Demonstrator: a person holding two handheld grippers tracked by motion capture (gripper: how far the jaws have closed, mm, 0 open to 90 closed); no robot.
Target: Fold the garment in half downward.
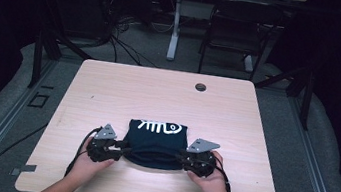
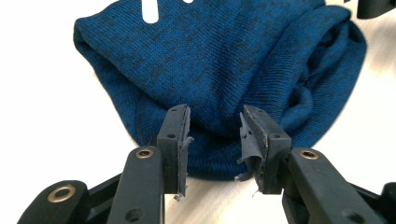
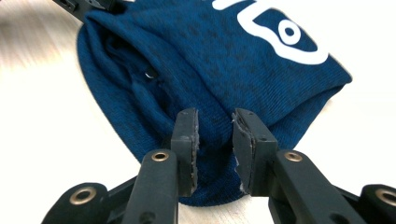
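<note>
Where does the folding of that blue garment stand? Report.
Done: the blue garment lies folded into a compact bundle on the table, white print on top. In hand: the left gripper and right gripper sit at its near corners, jaws apart around the cloth, not pinching. Left: probably pulling both clear.

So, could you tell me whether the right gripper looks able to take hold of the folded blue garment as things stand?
Probably yes: the right gripper sits at the edge of the folded blue garment, jaws apart with cloth between them and nothing in the way.
</note>
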